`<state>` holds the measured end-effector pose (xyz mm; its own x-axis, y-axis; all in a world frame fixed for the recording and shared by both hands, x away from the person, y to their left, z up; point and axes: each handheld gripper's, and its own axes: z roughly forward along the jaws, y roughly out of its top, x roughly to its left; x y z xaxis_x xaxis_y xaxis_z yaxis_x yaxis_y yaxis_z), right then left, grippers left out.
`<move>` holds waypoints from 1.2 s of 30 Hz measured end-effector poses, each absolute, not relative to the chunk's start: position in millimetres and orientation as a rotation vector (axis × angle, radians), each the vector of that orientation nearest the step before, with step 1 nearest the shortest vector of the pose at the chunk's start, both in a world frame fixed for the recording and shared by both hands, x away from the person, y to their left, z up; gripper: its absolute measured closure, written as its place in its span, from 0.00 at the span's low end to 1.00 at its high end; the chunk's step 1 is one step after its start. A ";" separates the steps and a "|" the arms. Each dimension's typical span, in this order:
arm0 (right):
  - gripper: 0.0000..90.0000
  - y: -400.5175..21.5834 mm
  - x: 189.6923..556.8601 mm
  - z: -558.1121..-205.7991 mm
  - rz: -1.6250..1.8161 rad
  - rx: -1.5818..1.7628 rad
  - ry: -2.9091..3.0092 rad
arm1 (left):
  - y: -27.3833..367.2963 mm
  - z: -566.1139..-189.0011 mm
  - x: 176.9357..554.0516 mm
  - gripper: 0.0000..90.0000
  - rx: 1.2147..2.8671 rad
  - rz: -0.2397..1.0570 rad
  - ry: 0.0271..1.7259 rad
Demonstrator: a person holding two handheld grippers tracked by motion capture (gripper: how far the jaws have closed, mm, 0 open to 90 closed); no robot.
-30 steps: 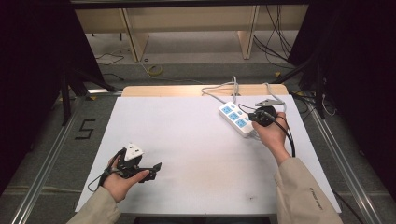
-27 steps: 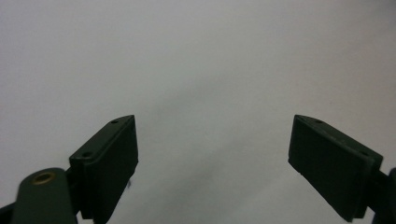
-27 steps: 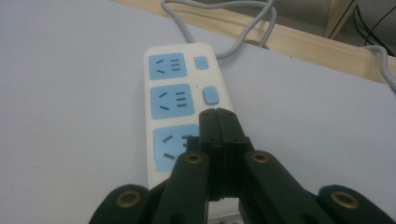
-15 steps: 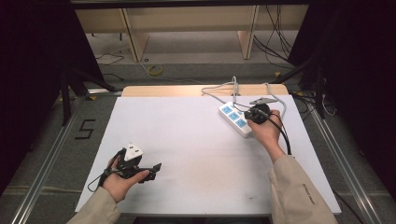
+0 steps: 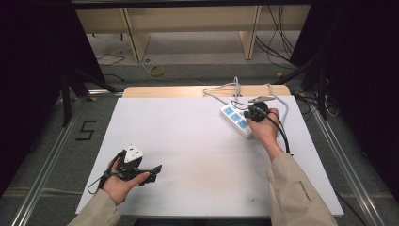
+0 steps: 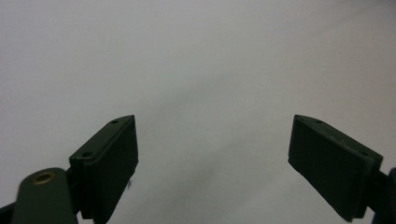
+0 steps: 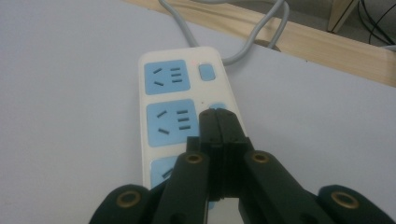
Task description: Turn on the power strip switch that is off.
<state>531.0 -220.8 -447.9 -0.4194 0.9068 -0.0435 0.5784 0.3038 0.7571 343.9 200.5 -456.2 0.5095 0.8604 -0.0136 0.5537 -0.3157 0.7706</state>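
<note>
Floor marking (image 5: pixel 86 130): a dark "5" left of the table (image 5: pixel 188 141).
Left hand-held gripper (image 5: pixel 151 171): jaws wide apart, empty, near front edge.
Power strip (image 5: pixel 236 119): white, blue sockets (no readable brand), far right.
Right hand-held gripper (image 7: pixel 218 122): jaws together, tips over the strip.

Power strip (image 7: pixel 180 116) near end hidden under right gripper (image 7: pixel 218 122); second switch (image 7: pixel 216 106) mostly covered (tips over it), contact unclear. Grey cord (image 7: pixel 261 32) cut off at top edge.

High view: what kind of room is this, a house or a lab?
Probably a lab or recording workshop, not a house. A white table stands between dark curtains, loose cables lie on the floor, and a person works a power strip with hand-held grippers.
</note>
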 end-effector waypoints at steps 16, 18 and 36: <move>1.00 -222.5 540.7 -451.8 0.922 1.357 2.105 | 200.9 -456.2 344.1 0.17 2.010 0.529 1.153; 1.00 -222.0 542.5 -450.8 0.920 1.358 2.106 | 200.7 -456.3 344.0 0.17 2.009 0.527 1.155; 1.00 -220.1 549.2 -451.1 0.924 1.383 2.101 | 200.7 -456.1 344.0 0.17 2.010 0.528 1.152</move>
<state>549.2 -220.1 -451.1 -0.3900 0.9207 -0.0122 0.6133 0.2696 0.7424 344.0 200.7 -456.1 0.5105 0.8598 -0.0123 0.5520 -0.3167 0.7714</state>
